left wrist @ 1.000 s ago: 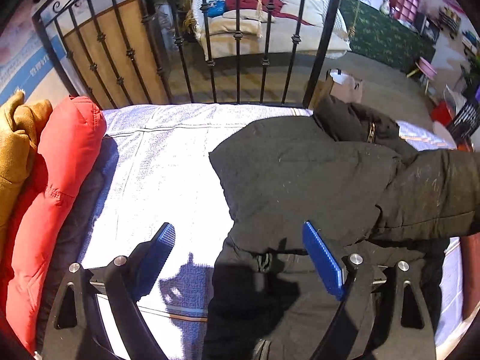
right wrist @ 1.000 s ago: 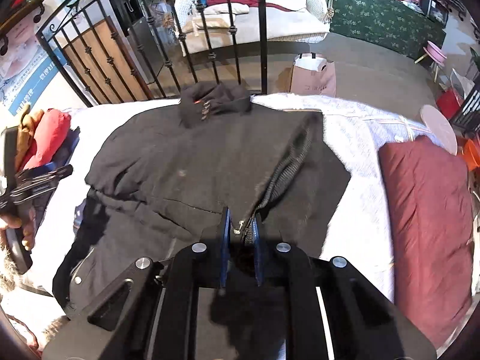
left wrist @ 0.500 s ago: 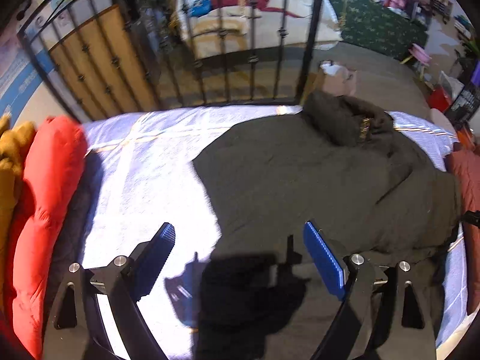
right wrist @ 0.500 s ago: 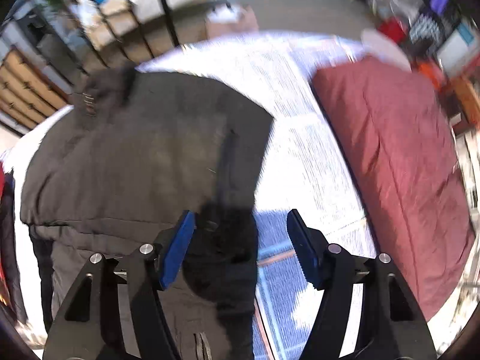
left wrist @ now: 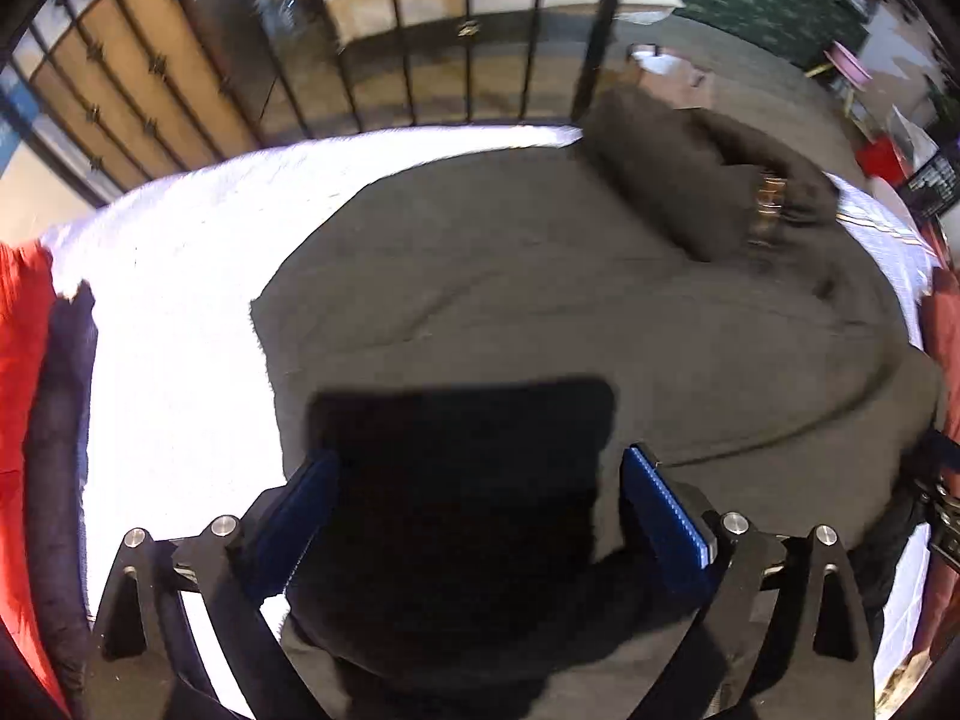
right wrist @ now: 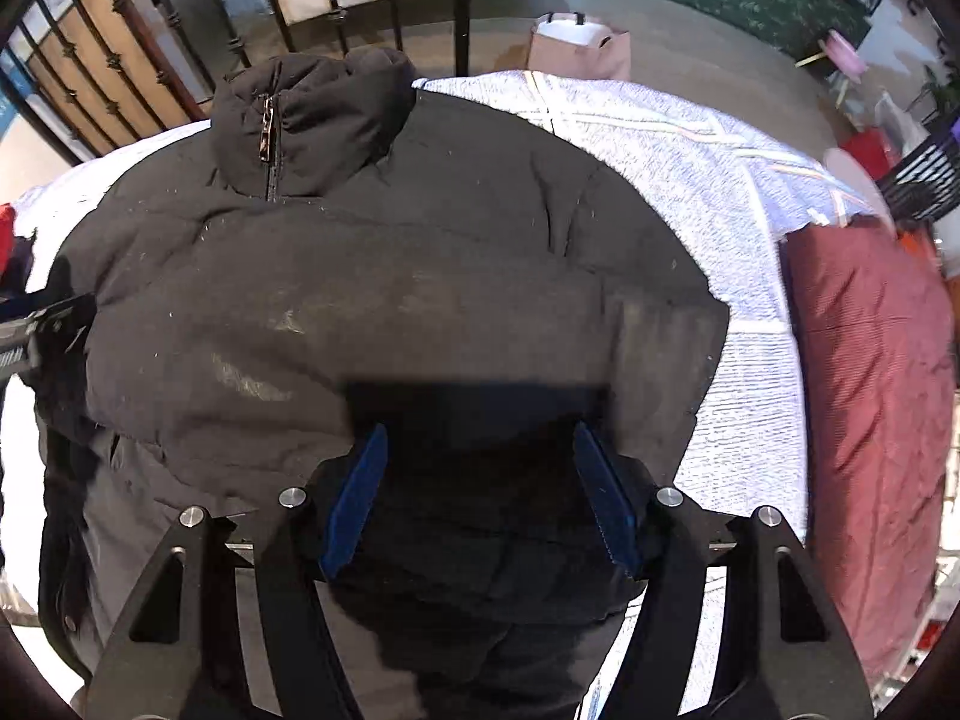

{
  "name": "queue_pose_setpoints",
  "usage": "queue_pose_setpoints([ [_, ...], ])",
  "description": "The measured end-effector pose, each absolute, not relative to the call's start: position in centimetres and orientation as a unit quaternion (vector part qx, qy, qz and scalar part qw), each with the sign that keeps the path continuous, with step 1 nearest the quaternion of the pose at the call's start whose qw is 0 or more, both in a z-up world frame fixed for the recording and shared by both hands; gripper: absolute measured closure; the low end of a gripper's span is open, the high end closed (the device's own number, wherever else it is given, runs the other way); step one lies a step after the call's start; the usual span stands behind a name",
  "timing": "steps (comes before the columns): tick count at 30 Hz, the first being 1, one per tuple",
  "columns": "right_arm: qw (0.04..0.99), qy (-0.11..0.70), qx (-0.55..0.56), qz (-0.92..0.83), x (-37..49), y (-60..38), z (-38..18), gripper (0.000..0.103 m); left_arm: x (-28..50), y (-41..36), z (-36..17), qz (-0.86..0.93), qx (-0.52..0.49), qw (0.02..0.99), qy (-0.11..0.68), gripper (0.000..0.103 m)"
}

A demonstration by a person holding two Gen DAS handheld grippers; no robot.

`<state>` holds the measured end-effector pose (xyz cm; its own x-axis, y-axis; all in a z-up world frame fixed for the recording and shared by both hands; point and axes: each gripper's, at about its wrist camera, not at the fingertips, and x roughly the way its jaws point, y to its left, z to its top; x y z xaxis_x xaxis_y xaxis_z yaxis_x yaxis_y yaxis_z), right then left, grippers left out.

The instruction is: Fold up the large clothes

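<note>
Black jacket point(right wrist: 390, 312) flat on bed point(right wrist: 690, 156), collar at 12, hem toward both grippers point(left wrist: 477, 501) point(right wrist: 480, 492); jaws spread, empty.

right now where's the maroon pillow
In the right wrist view the maroon pillow lies at the bed's right edge, right of the black jacket, with bare bedspread between them.

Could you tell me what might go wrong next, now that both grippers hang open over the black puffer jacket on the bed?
1. The black puffer jacket is thick and puffy, so its folds may spring open, with the left gripper and right gripper both open and holding nothing.
2. The stand-up collar lies at the bed's far edge by the iron railing, so a push could slide it off.
3. The maroon pillow crowds the right side.
</note>
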<state>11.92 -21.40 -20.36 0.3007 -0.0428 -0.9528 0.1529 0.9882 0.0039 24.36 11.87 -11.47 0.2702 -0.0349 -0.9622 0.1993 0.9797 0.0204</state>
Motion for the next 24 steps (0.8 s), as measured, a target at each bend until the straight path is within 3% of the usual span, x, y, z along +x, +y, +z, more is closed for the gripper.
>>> queue_pose_setpoints([
  [4,0.804,0.591,0.029,-0.06,12.3,-20.8,-21.2,0.037,24.6,11.4,-13.0,-0.084,0.111,0.785,0.604,0.005],
  [6,0.8,0.597,0.028,-0.057,12.8,-20.4,-21.9,0.019,24.6,11.4,-13.4,-0.078,0.112,0.784,0.606,0.005],
  [9,0.791,0.608,-0.014,-0.06,13.6,-18.7,-23.1,0.009,24.7,11.3,-14.0,-0.073,0.124,0.783,0.605,0.005],
  [24,0.776,0.611,-0.082,-0.132,15.3,-16.9,-24.8,0.005,24.2,10.1,-14.3,-0.076,0.182,0.798,0.57,0.005],
])
